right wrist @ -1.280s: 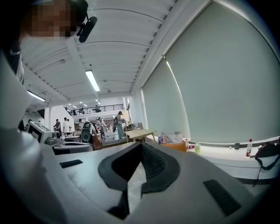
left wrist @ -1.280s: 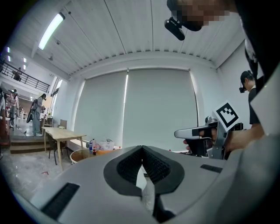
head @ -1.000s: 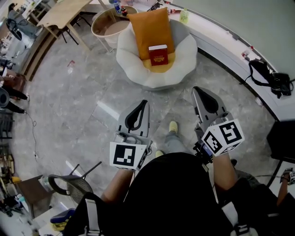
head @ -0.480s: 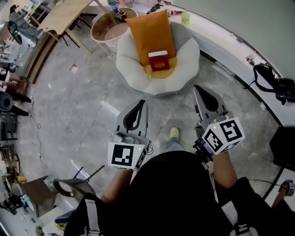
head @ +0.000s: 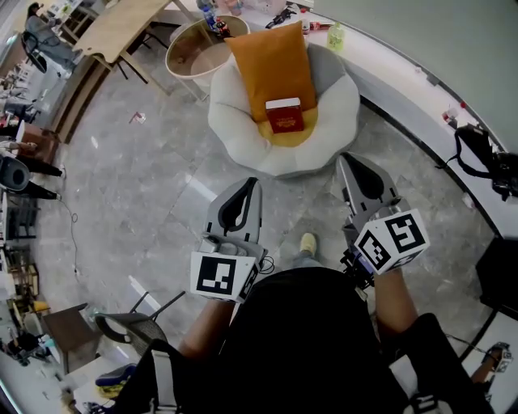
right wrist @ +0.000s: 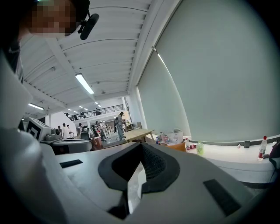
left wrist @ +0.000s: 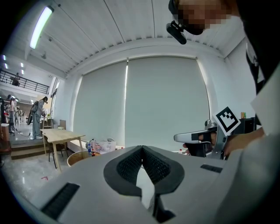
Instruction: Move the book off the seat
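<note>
A red book (head: 285, 116) lies on the white round seat (head: 243, 121), propped against an orange cushion (head: 271, 61). Both grippers are held side by side over the floor, short of the seat and pointing toward it. My left gripper (head: 252, 184) is shut and holds nothing; in the left gripper view (left wrist: 142, 148) its pads meet at the tips. My right gripper (head: 348, 159) is also shut and empty, with its pads together in the right gripper view (right wrist: 141, 144). Neither gripper view shows the book or the seat.
A round wooden side table (head: 198, 48) with bottles stands behind the seat on the left, and a long wooden table (head: 121, 24) beyond it. A curved white ledge (head: 421, 89) carries a green bottle (head: 336, 36) and a black bag (head: 486, 154). A chair (head: 121, 327) is at lower left.
The seat and the book have slid down and slightly right in the head view as the person walks toward them. Both grippers keep their pose and stay shut.
</note>
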### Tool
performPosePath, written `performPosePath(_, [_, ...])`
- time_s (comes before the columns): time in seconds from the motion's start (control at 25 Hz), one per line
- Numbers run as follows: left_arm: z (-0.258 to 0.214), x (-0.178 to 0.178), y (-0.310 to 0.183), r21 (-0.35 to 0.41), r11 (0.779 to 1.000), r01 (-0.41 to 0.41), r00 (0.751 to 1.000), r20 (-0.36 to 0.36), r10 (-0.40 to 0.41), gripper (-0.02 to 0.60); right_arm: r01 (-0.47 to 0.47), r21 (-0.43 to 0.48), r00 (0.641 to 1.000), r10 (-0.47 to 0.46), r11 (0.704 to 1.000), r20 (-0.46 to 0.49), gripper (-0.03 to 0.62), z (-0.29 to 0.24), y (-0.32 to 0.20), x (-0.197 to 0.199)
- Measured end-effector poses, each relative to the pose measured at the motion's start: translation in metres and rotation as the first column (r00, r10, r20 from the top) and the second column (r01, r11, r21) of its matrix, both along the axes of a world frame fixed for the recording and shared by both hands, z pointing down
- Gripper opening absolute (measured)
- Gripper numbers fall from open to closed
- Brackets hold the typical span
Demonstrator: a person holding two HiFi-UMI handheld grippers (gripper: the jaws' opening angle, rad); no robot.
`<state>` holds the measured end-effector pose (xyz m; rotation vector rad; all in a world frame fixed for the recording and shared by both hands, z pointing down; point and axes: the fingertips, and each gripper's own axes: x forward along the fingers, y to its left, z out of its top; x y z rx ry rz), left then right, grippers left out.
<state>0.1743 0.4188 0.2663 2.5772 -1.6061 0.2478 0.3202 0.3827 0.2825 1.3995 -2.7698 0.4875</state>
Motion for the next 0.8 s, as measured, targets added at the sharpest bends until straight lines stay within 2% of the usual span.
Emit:
performPosePath(0.64, [-0.007,0.025,-0.020,0.017,1.000,-0.021,0.999,0.026,0.020,0.008,-0.032,-0.019,0.999,0.032,0.999,0.034,0.003,0.001,-0.021,0.021])
performPosePath(0.8, [-0.010,0.030,-0.021,0.018,1.000,-0.020,1.000,0.003,0.020,0.008,-0.019,-0.012,0.999,0.019,1.000,0.039,0.003,0.002,-0.022,0.023])
